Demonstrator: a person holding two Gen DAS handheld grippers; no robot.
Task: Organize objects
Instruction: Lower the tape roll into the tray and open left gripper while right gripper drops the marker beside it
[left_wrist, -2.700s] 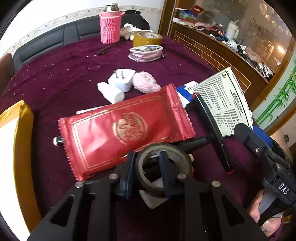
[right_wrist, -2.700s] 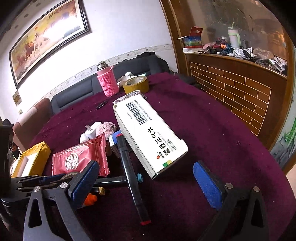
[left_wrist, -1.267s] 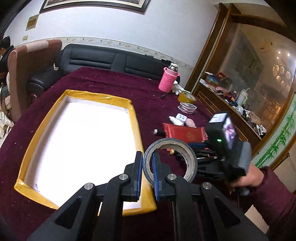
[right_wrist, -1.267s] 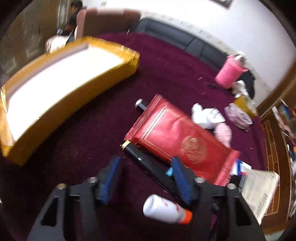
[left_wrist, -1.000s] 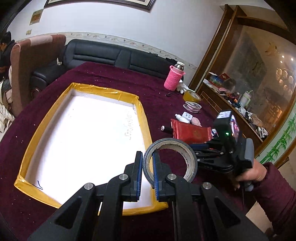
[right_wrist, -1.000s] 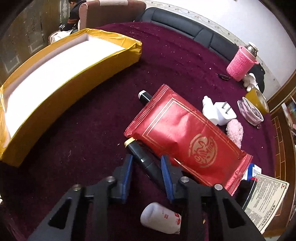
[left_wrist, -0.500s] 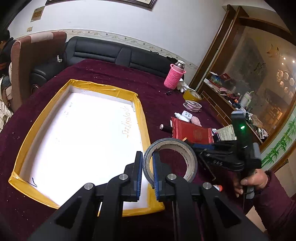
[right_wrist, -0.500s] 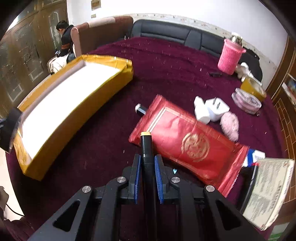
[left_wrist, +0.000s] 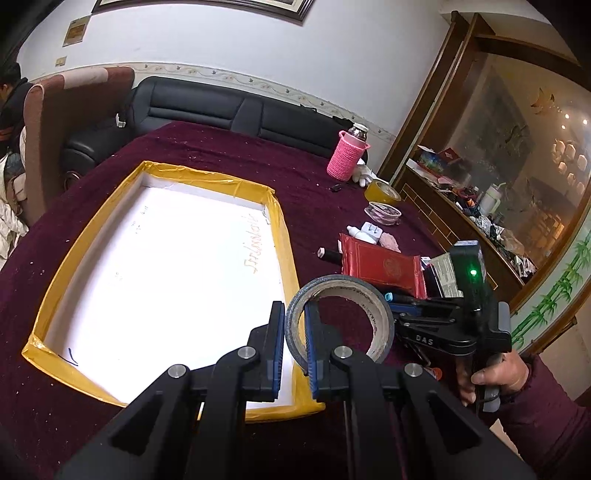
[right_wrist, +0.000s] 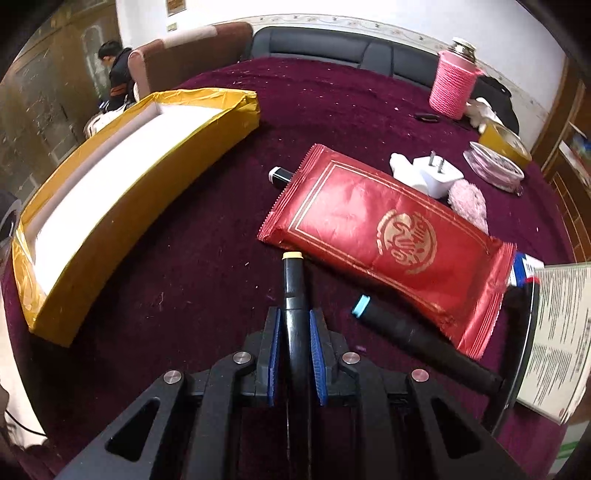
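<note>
Left gripper (left_wrist: 294, 345) pinches the light, stiff tape roll (left_wrist: 340, 317) by its wall above the tray's (left_wrist: 284, 236) near right corner, right gripper (right_wrist: 294, 345) clamps a slick, rigid marker (right_wrist: 293, 295) mid-barrel over the table (right_wrist: 192, 280)

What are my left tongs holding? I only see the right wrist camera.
Observer: The left tongs are shut on a grey roll of tape, pinching its wall.
Operator: Is it near the box?
Observer: Yes, it shows by the near right corner of the yellow-taped shallow box. I cannot tell how high it is.
Operator: Anything inside the box?
Observer: Orange handwriting runs along the white floor beside the right wall.
</note>
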